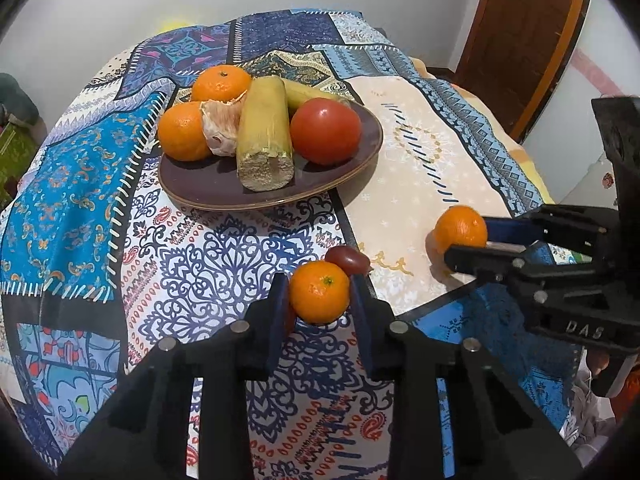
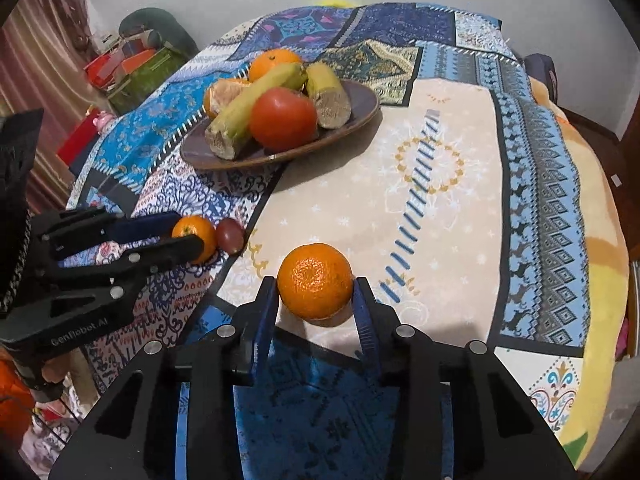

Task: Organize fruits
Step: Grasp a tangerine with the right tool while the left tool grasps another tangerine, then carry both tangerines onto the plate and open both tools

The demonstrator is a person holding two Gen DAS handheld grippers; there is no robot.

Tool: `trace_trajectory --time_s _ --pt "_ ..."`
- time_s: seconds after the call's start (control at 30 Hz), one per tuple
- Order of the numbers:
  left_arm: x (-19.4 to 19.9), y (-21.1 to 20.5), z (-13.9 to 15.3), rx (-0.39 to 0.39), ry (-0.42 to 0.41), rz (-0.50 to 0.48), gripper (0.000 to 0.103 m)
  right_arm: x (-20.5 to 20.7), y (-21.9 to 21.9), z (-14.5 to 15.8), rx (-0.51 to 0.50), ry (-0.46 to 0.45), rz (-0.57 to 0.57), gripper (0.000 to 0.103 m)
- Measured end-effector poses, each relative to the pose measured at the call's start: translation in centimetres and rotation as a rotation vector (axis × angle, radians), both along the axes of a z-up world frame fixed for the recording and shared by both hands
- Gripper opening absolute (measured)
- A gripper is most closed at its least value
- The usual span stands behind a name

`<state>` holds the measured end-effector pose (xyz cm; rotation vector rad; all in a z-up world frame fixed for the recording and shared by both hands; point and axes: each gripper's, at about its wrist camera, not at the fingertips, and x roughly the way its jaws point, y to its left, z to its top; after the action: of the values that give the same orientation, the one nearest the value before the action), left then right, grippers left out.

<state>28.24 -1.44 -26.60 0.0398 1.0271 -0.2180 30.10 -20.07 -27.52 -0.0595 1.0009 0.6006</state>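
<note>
Left gripper point(image 1: 319, 294) clamps a small mandarin point(image 1: 319, 292) between both pads, just beside a dark red plum tomato point(image 1: 347, 260) on the patchwork tablecloth point(image 1: 224, 248); right gripper point(image 2: 316, 292) pinches another mandarin point(image 2: 315, 280) low over the cream patch; the brown plate point(image 1: 208, 188) beyond holds two mandarins, a peeled one, two sugarcane pieces point(image 1: 265, 140) and a red tomato point(image 1: 325, 131).

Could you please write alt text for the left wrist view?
The left claw grips a mandarin above a patterned cloth, a small dark red fruit just behind. A brown plate holds fruit; the right claw grips another mandarin.
</note>
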Motion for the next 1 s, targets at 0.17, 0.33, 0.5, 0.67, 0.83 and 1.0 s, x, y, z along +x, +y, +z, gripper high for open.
trace_trajectory --time_s 0.17,0.33,0.5,0.67,0.83,1.0 --pt "-0.4 0.8 1.8 -0.033 -0.036 0.009 0.031 0.3 0.0 1.2 0.009 -0.033 -0.008 0.035" --pt "-0.3 2.0 4.1 -0.051 -0.095 0.035 0.031 0.8 0.6 2.6 0.017 -0.076 -0.010 0.035" --pt "0.6 3.8 5.7 -0.057 -0.135 0.071 0.031 1.8 1.4 4.5 0.032 -0.126 -0.010 0.035" --pt "2.0 5.6 6.2 -0.053 -0.154 0.110 0.031 2.9 2.3 5.7 0.053 -0.158 -0.003 0.035" --pt "3.4 6.7 6.0 -0.052 -0.164 0.132 0.031 4.4 3.5 6.2 0.060 -0.180 0.008 0.035" --pt "4.8 7.3 5.3 -0.053 -0.164 0.140 0.031 5.8 4.3 6.2 0.068 -0.191 0.009 0.035"
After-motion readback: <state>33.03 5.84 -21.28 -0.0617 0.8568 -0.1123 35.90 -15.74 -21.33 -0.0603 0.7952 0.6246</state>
